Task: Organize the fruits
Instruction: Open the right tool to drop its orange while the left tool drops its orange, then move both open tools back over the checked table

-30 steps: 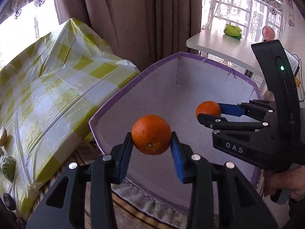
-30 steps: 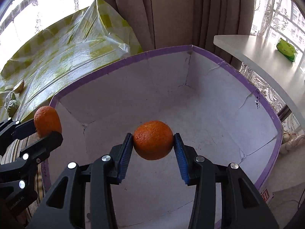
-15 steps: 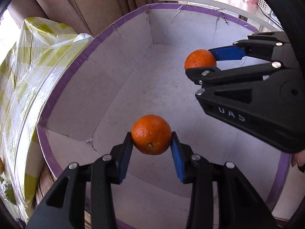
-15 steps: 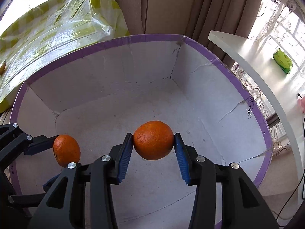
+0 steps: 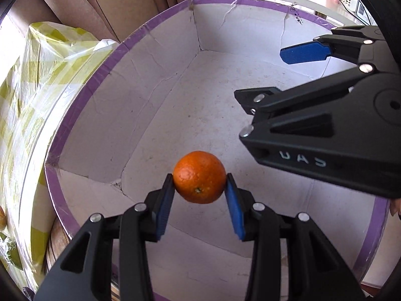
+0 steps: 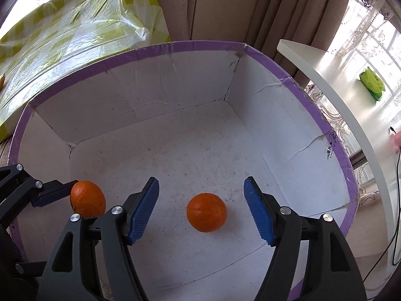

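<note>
On the right gripper (image 5: 273,72), behind its jaws on the black body, I read raised letters that look like "DAS", seen upside down. Beyond the right jaws, the box's (image 6: 333,135) inner wall carries small black print I can't make out.

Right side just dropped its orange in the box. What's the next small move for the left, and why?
Probably finish opening the left gripper. Its jaws are just starting to open, but its orange still sits between the pads over the white box floor. The right gripper is opening with nothing gripped, and the freed orange lies clear to one side.
</note>
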Demonstrator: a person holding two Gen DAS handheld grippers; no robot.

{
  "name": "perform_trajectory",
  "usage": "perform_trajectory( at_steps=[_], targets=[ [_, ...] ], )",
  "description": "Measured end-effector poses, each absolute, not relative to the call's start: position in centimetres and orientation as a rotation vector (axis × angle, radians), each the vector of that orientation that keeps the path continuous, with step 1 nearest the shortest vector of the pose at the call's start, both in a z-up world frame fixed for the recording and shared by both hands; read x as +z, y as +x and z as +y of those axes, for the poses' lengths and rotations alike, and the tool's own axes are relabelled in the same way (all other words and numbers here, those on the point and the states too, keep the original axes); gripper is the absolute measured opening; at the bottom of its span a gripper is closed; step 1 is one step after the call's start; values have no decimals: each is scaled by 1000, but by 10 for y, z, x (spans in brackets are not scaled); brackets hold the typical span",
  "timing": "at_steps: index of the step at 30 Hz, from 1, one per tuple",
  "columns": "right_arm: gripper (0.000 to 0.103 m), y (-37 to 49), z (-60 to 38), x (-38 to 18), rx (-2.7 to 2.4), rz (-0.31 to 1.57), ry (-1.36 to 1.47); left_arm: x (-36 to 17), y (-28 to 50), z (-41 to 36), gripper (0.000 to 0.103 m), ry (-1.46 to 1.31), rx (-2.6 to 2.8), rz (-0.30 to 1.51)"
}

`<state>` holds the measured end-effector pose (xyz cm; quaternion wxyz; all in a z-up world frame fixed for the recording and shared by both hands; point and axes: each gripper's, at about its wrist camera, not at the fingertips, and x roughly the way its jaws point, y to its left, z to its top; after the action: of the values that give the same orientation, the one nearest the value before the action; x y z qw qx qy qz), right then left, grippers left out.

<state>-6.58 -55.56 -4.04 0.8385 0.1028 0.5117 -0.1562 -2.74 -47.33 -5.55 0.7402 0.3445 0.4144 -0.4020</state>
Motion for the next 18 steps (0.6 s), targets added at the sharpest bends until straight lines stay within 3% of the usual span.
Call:
perform_trajectory(
  at_steps=[2, 5, 7, 9, 18],
  targets=[
    [80, -66, -557, -39, -330, 1076, 224, -53, -25, -478, 50, 753, -889, 902],
    [87, -67, -557, -37, -327, 1067, 235, -48, -28, -481, 69, 749, -887, 874],
    [87, -68, -560, -36, -327, 1067, 255, -44, -32, -478, 74, 740, -895, 859],
    [87, -69, -564, -37, -326, 1065, 288, -41, -32, -476, 86, 737, -879, 838],
    [87, -91, -589, -11, -492, 941, 314, -5, -36, -449, 96, 576, -843, 756]
  ],
)
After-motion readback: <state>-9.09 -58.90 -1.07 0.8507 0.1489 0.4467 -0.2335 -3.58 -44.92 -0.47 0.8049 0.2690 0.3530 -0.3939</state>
